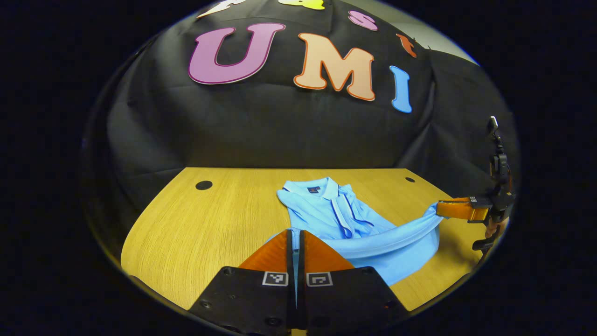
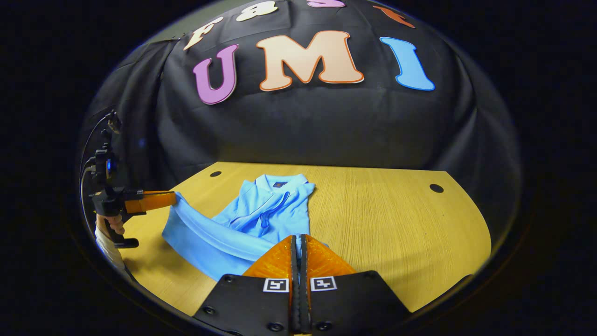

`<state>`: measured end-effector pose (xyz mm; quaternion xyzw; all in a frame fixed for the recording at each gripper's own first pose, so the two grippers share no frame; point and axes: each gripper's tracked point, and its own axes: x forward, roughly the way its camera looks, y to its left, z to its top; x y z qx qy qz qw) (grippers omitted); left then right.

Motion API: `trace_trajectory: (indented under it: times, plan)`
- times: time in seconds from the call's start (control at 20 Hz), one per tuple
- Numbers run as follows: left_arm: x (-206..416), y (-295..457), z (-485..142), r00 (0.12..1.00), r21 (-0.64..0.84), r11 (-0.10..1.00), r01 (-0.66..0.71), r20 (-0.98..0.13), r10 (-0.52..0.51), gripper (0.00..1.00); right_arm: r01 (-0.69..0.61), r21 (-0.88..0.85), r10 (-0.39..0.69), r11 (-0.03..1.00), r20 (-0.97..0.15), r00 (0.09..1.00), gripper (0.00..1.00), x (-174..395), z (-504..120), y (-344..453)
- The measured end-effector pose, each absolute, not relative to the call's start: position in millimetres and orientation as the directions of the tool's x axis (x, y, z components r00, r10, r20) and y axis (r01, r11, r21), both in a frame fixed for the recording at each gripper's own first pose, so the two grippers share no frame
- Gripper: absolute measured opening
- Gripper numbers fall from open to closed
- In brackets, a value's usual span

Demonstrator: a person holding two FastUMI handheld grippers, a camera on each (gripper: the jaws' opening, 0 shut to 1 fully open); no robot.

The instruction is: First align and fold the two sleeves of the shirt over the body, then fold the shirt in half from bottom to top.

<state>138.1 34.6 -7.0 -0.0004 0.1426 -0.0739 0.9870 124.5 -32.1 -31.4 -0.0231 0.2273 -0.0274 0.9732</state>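
We hold the shirt (image 1: 326, 210) hem lifted over the table (image 1: 196, 233), frame centre. Left gripper (image 1: 295, 238) and right gripper (image 2: 299, 242) are both clamped on hem corners. Sleeves appear folded; the bottom-to-top fold remains.
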Motion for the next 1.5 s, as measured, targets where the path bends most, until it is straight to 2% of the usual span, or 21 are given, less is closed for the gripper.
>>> trace_trajectory:
  times: [0.4, 0.6, 0.75, 1.05, 1.15, 1.25, 1.3, 1.4, 1.5]
  plan:
    - [248.9, 55.3, -8.9, 0.966, -0.087, 0.996, 0.012, -0.257, -0.035, 0.0, 0.171, -0.002, -0.157, 0.985, -0.404, 0.901, 0.02, 244.1, -30.0, -45.6]
    - [286.4, 77.9, -21.2, 0.962, -0.097, 0.992, -0.082, -0.267, 0.054, 0.0, 0.229, 0.069, -0.18, 0.971, -0.421, 0.889, 0.03, 287.3, -64.0, -51.2]
    - [303.7, 89.0, -29.6, 0.955, -0.083, 0.988, -0.126, -0.28, 0.098, 0.0, 0.27, 0.105, -0.2, 0.957, -0.435, 0.878, 0.03, 303.6, -84.7, -65.1]
    - [322.1, 84.1, -43.0, 0.947, -0.047, 0.991, -0.125, -0.302, 0.105, 0.01, 0.275, 0.135, -0.184, 0.952, -0.465, 0.866, 0.02, 310.8, -107.8, -78.7]
    - [322.8, 82.7, -44.3, 0.947, -0.051, 0.991, -0.124, -0.305, 0.103, 0.08, 0.265, 0.15, -0.169, 0.952, -0.465, 0.869, 0.03, 310.5, -103.8, -76.1]
    - [316.2, 86.9, -38.7, 0.946, -0.056, 0.99, -0.129, -0.306, 0.106, 0.22, 0.259, 0.159, -0.165, 0.953, -0.445, 0.88, 0.16, 307.4, -92.2, -75.2]
    - [311.4, 89.2, -36.1, 0.946, -0.06, 0.989, -0.132, -0.306, 0.108, 0.35, 0.245, 0.174, -0.149, 0.954, -0.436, 0.888, 0.4, 304.4, -87.4, -69.7]
    - [295.9, 93.6, -27.0, 0.946, -0.068, 0.988, -0.139, -0.304, 0.113, 0.66, 0.223, 0.19, -0.129, 0.956, -0.411, 0.902, 0.87, 295.0, -74.7, -63.1]
    - [275.8, 104.6, -12.9, 0.953, -0.049, 0.985, -0.168, -0.264, 0.15, 0.98, 0.206, 0.188, -0.123, 0.96, -0.376, 0.918, 0.98, 281.7, -60.6, -59.4]
